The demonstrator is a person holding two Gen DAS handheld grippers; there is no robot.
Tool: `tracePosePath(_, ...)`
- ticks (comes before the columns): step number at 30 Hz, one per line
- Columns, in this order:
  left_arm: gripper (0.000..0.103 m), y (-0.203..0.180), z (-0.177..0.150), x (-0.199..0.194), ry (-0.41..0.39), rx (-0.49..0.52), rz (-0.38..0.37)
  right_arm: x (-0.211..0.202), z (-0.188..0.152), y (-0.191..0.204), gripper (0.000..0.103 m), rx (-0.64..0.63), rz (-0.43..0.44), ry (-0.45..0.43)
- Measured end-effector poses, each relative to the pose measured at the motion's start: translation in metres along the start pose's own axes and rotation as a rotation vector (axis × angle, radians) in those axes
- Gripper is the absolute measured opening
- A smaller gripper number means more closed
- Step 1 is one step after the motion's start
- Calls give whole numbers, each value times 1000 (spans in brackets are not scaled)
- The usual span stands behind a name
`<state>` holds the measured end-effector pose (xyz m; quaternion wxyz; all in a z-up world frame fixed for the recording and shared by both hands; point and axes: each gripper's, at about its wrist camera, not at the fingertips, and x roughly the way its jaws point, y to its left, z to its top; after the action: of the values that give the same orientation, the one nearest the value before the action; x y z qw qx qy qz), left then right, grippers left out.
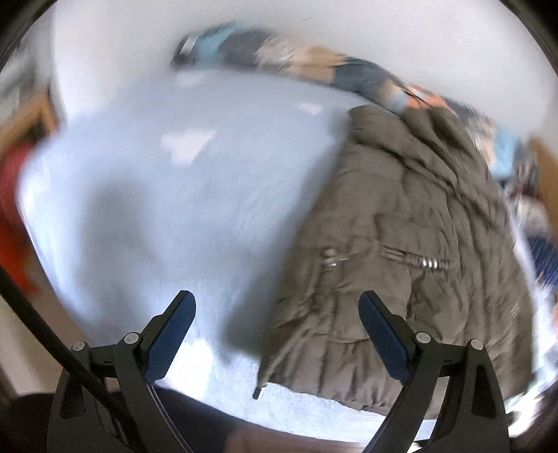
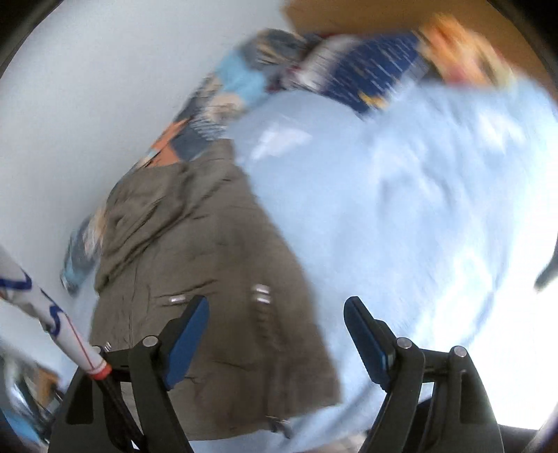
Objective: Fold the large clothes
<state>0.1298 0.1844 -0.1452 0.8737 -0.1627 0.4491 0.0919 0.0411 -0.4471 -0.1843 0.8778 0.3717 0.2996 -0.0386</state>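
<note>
A grey-brown quilted padded jacket [image 1: 401, 251] with metal zip pockets lies on a pale blue bed sheet [image 1: 167, 195]. It lies folded lengthwise, hem towards me. My left gripper [image 1: 277, 306] is open and empty, held above the jacket's hem edge and the sheet. In the right wrist view the jacket [image 2: 209, 278] fills the lower left and the sheet [image 2: 418, 216] the right. My right gripper [image 2: 275, 313] is open and empty above the jacket's right edge. Both views are blurred by motion.
A patterned blue, orange and grey blanket [image 1: 314, 66] lies bunched along the white wall [image 1: 383, 31] behind the jacket. A dark blue patterned cloth [image 2: 376, 80] and a wooden headboard [image 2: 348, 14] are at the bed's far end. A white printed sleeve [image 2: 45, 313] crosses the lower left.
</note>
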Motion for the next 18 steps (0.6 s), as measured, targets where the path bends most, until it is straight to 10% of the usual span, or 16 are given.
tracePosePath(11, 85, 44, -17, 50, 210, -342, -268, 42, -17, -16, 70, 169, 135, 196)
tracePosePath(18, 85, 0, -39, 59, 260, -214, -299, 56, -36, 18, 70, 40, 143, 251)
